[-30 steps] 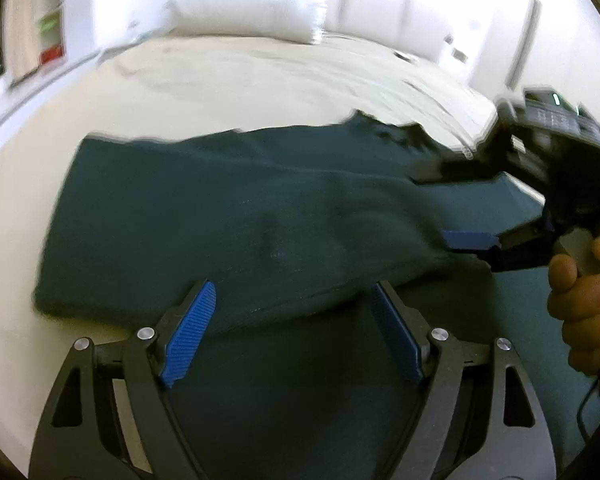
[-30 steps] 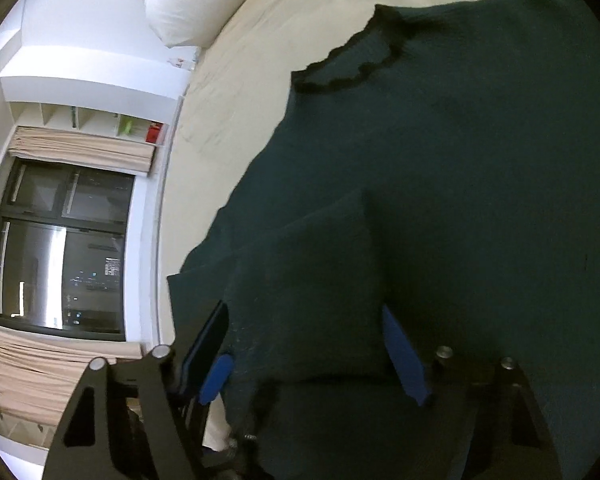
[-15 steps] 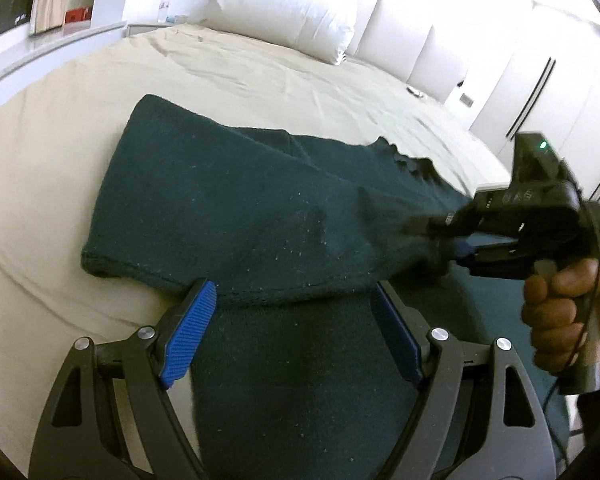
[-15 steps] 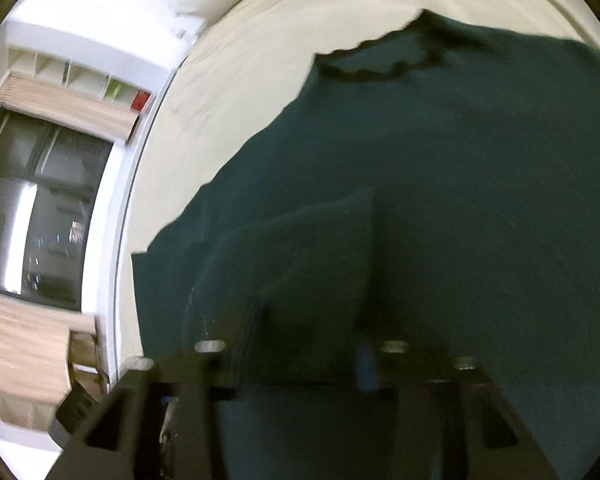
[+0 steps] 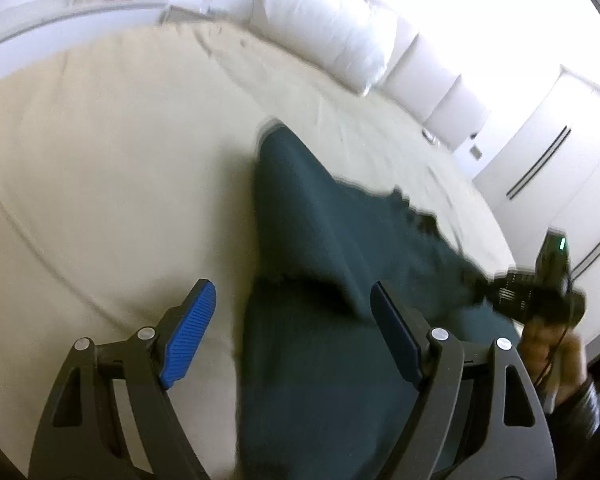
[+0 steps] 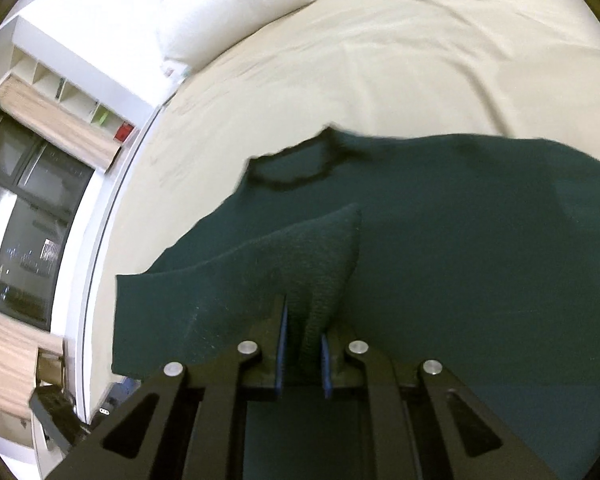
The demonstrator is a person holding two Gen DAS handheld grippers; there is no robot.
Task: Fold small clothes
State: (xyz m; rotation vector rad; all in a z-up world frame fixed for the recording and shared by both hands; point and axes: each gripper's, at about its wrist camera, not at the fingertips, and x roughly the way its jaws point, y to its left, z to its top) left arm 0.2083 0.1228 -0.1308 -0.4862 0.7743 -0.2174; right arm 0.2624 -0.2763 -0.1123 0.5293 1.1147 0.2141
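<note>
A white pillow (image 5: 332, 36) lies on the beige bed (image 5: 100, 152), beside white wardrobes (image 5: 560, 152).

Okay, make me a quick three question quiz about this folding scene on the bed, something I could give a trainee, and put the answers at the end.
1. True or false: the left gripper is clamped on the dark green garment.
2. What is pinched between the pads of the right gripper?
A. a fold of the garment
B. a corner of the pillow
C. the beige bedsheet
3. Fill in: the garment lies on a ____.

Key
1. False; its jaws stand wide, with cloth beneath them.
2. A; the jaws are closing on it.
3. Bed, on the beige sheet.
</note>
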